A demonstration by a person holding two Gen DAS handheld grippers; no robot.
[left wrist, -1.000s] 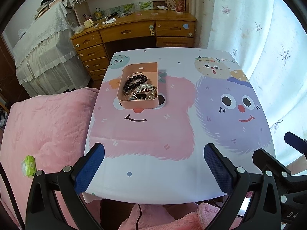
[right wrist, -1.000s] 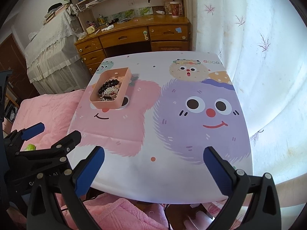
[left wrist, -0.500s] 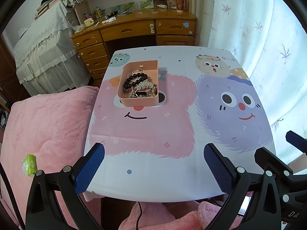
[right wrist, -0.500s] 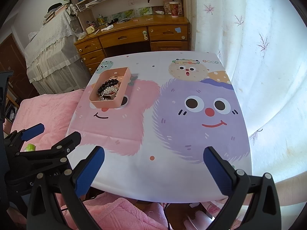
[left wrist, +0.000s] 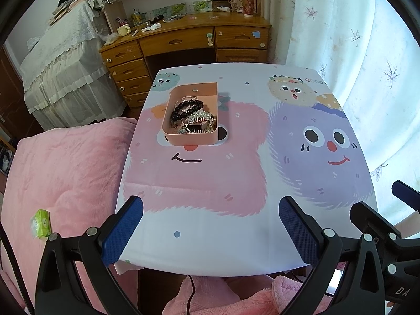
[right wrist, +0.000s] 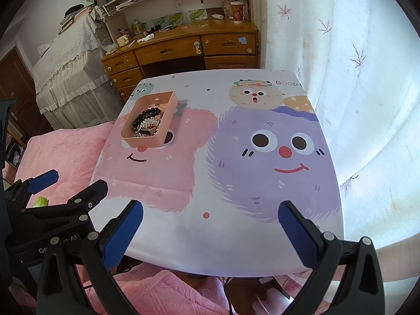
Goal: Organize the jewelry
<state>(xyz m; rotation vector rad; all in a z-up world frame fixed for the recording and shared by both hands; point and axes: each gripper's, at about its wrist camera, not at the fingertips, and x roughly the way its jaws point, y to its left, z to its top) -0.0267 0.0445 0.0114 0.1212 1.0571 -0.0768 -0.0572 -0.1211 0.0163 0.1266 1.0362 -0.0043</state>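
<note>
Left gripper [left wrist: 210, 223] and right gripper [right wrist: 210, 223] hover empty, jaws apart, at the near surface [left wrist: 249, 249] edge. Jewelry [left wrist: 193, 119] lies tangled in the pink tray [left wrist: 191, 139] well ahead. Beads and chains are likely light and slippery; pinch one strand.

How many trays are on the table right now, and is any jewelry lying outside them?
1. A single pink tray sits on the table's far left part, over the pink monster print. All visible jewelry is piled inside it; pieces may be buried in the tangle.
</note>
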